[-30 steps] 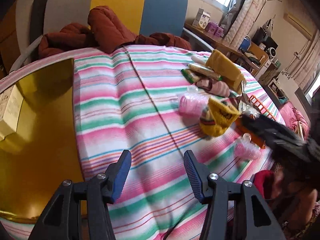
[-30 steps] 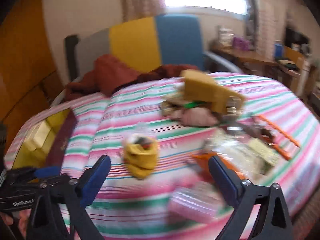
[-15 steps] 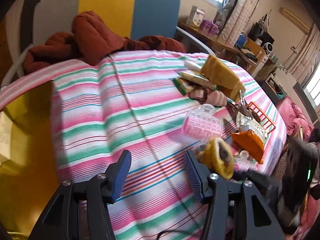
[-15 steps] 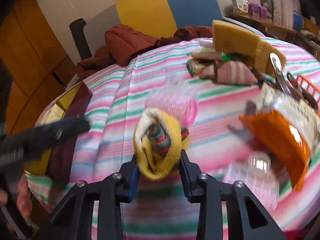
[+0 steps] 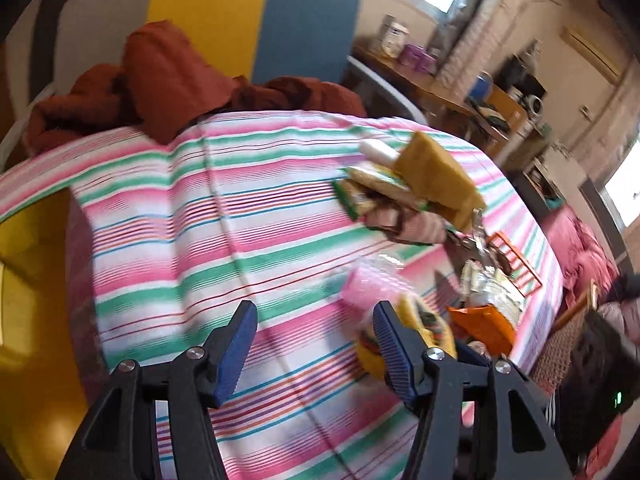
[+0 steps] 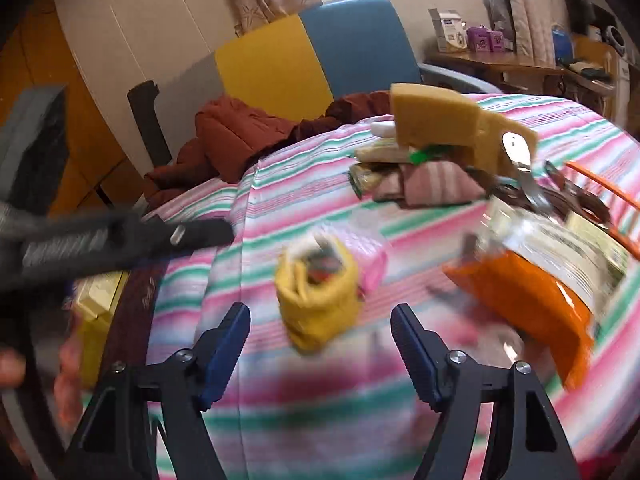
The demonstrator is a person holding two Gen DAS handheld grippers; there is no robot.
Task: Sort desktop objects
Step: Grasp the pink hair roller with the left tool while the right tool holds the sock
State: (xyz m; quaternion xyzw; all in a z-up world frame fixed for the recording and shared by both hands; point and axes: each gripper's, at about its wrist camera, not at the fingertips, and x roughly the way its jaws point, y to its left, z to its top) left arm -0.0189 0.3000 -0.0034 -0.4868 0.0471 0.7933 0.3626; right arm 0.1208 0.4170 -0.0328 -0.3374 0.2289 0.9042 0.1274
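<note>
- My right tool [image 6: 320,340] is standing open, jaws just spreading apart after clamping the yellow sock bundle [image 6: 318,294] half a second ago; nothing is between its pads now.
- The bundle is sitting free on the striped desk [image 6: 280,400], just ahead of the right tool, so I'm reading this as a release, one item set down.
- It's leaning against a pink plastic case [image 6: 372,260] behind it, I think touching, but the blur is making that hard to call.
- My left tool [image 5: 314,344] is also open and holding nothing, jaws just widening a bit; only striped cloth is showing between them.
- In the left view the bundle [image 5: 424,324] is peeking out right behind my right-side finger.
- The bundle is looking like a rolled yellow sock, with red and green stripes inside the open top, soft and squashed.
- The orange packet [image 6: 520,292] and the pile with the tan sponge [image 6: 436,120] are waiting farther back, unsorted.
</note>
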